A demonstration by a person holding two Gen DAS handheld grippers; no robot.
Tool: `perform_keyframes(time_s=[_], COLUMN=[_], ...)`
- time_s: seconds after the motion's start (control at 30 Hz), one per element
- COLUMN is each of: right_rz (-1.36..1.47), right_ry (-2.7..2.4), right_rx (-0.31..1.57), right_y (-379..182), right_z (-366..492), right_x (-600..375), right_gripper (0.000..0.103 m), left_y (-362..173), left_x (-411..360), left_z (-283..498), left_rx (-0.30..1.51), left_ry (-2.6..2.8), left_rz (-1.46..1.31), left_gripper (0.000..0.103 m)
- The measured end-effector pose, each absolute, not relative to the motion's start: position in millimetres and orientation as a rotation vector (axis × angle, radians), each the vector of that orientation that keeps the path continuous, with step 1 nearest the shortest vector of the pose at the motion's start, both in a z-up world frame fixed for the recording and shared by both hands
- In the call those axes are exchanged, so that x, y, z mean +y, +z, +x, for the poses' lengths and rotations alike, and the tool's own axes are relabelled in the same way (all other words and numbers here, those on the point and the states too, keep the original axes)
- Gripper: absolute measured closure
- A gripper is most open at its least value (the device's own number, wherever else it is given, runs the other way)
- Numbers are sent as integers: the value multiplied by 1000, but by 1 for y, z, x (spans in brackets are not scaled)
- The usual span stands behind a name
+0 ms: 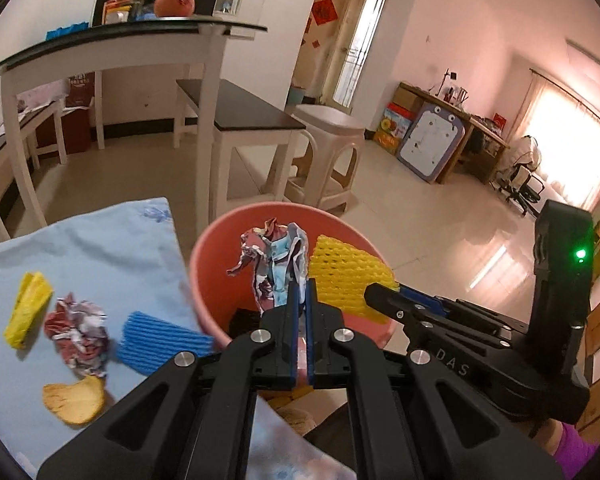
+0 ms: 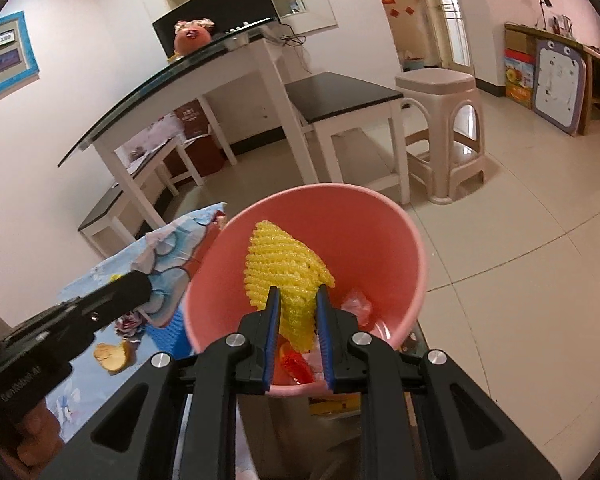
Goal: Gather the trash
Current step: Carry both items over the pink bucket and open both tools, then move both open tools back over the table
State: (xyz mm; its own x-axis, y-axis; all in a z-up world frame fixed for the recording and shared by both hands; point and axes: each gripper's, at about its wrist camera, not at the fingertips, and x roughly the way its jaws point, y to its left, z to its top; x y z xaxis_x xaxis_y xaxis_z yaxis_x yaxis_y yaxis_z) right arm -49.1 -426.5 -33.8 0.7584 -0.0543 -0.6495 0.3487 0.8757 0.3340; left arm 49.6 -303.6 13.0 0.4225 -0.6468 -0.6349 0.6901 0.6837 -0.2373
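My left gripper (image 1: 300, 292) is shut on a crumpled red, white and blue paper wad (image 1: 272, 260), held over the mouth of the pink bin (image 1: 216, 240). My right gripper (image 2: 298, 298) is shut on a yellow foam net (image 2: 284, 260), also above the pink bin (image 2: 384, 220). In the left wrist view the yellow foam net (image 1: 348, 276) and right gripper (image 1: 384, 292) sit just to the right. A red wrapper (image 2: 296, 364) lies in the bin. On the blue cloth (image 1: 100, 248) lie a yellow wrapper (image 1: 28, 308), another crumpled paper (image 1: 80, 332), a blue foam net (image 1: 160, 340) and a yellowish peel (image 1: 74, 398).
Behind the bin stand a white glass-topped table (image 1: 112, 48), a dark-topped bench (image 1: 244, 108) and a beige plastic stool (image 2: 444, 120). Pale tiled floor (image 2: 520, 248) stretches to the right. The left gripper's body (image 2: 100, 304) shows beside the bin.
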Motion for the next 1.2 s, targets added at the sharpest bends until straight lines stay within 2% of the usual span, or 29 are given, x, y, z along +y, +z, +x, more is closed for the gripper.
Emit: perform_keyframes(time_s=[0.17,0.2,0.3,0.33,0.4,0.47,0.53,0.57,0.9,1.2], right_rz=[457,456,462,468,478,486,498,500,483,462], right_ry=[-238,-239,-248,-249,-244,-241,-234,-232,-221,-140], right_rx=[690,692,688,679,675,676,672,669,650,630], right_y=[-36,-36,-34,-33,-33,-33,-34,-34,-28,-20], right_z=[-46,-45,-46,-48,-48,-49,-51,-53,-57,-51], right_x=[-435,-435,-438,-439,-439,-440,-441,-440,-431,-399], right_gripper=[82,78,50,48,47,47,47,47,47,47], left_y=[1,1,-1,-1,-1,-1,2,4,22,31], left_x=[-315,-314,-316,-316,-317,-316,-313,-311,-285,-207], left_z=[54,55,54,53,54,55,56,57,52,52], left_rx=[785,785,788,789,802,805,802,800,755,723], left_ry=[-820,-817,-807,-803,-803,-801,-803,-806,-813,-648], left_rz=[64,62,70,74,81,77,64,53,23,19], left_gripper=[101,100,100,100,99,90,70,67,66,66])
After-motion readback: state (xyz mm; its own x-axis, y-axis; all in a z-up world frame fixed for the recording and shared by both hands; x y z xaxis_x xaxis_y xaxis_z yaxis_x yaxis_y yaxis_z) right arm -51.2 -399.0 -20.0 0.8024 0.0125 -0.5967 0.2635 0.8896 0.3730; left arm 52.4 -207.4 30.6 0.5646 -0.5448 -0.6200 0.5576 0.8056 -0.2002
